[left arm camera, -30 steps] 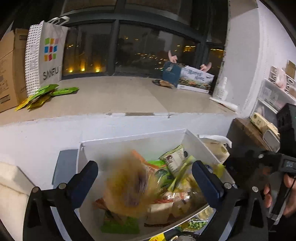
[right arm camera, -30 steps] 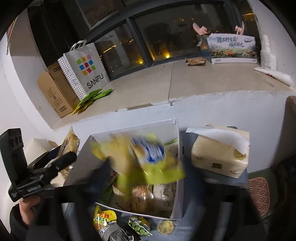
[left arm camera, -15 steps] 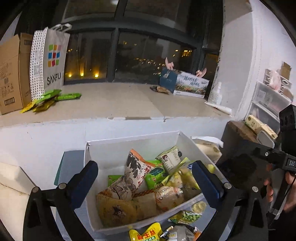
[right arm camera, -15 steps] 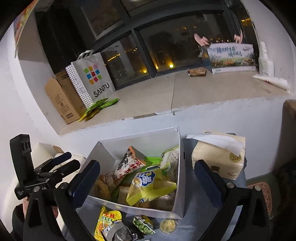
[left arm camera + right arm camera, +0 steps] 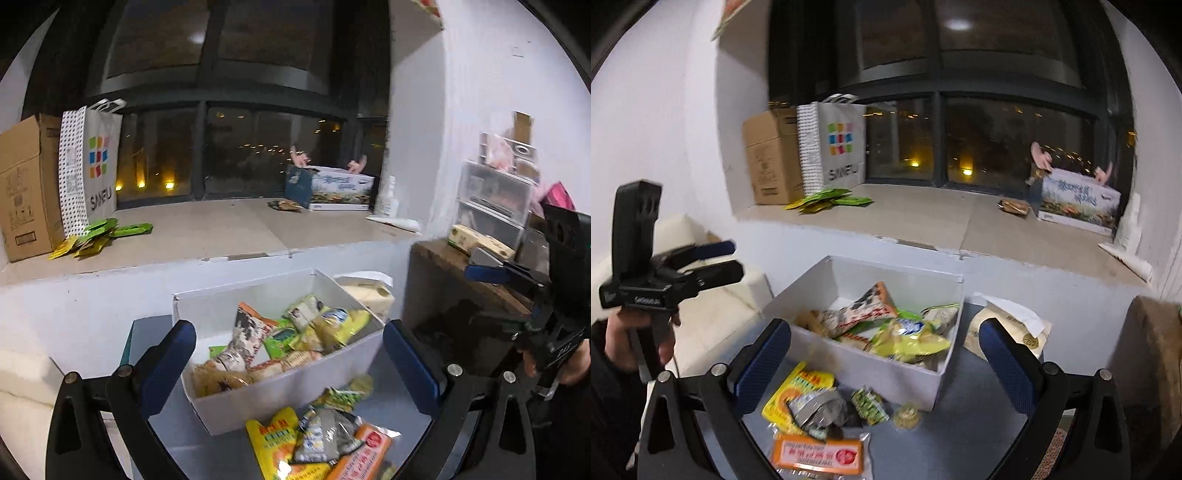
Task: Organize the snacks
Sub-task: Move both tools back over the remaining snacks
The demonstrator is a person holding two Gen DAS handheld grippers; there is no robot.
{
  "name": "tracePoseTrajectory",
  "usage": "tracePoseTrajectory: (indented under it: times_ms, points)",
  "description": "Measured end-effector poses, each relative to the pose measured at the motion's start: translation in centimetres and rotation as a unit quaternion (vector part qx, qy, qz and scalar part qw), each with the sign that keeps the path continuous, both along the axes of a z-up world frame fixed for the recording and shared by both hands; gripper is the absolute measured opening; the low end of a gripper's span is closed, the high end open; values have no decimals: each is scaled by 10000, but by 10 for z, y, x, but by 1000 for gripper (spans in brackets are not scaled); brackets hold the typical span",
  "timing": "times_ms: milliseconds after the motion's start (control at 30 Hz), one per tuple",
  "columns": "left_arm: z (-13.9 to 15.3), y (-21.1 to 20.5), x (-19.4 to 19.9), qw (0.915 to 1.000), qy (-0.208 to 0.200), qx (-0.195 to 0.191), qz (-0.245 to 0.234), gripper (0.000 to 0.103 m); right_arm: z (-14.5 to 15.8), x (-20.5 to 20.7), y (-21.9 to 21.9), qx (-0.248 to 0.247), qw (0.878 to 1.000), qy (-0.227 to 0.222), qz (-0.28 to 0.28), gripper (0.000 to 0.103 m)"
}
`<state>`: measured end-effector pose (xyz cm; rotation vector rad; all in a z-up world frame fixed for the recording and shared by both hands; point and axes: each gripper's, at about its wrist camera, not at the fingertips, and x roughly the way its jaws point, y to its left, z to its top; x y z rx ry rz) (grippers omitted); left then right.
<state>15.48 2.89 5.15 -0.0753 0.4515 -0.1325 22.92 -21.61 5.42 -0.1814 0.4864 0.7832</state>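
while both my left gripper point(image 5: 290, 363) and right gripper point(image 5: 884, 363) hang wide and empty above the box point(image 5: 886, 373), loose packets point(image 5: 812, 410) lie heaped just before it, so i judge a careless pinch could snag two or crush the slippery foil.

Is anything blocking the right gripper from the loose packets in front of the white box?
Nothing visible. The right gripper hangs open above the loose packets, which lie uncovered on the table in front of the white box.
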Motion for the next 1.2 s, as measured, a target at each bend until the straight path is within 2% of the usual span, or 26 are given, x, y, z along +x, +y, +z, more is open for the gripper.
tracePoseTrajectory:
  times_ms: [100,200,267,433,500,700,1200]
  points:
    - [-4,-10,-20,9999,-72,43,-132,103,-6,-24,-3,-77,9999,-140,63,103]
    - [-14,-20,-40,9995,-103,275,-99,103,-15,-42,-10,19,10000,-33,91,103]
    - [-20,-22,-49,9995,-48,259,-151,103,-23,-52,-18,160,9997,90,130,103]
    - [-41,-20,-79,9999,2,101,-86,103,-51,-75,-41,552,9975,443,33,103]
    - [-51,-16,-89,9999,73,-81,-50,103,-65,-81,-49,694,9956,630,-79,103]
    - [-70,-8,-108,9986,204,-478,10,103,-100,-93,-63,789,9907,1034,-395,103]
    - [-86,2,-136,9976,268,-636,97,103,-123,-90,-45,418,9903,1240,-465,103]
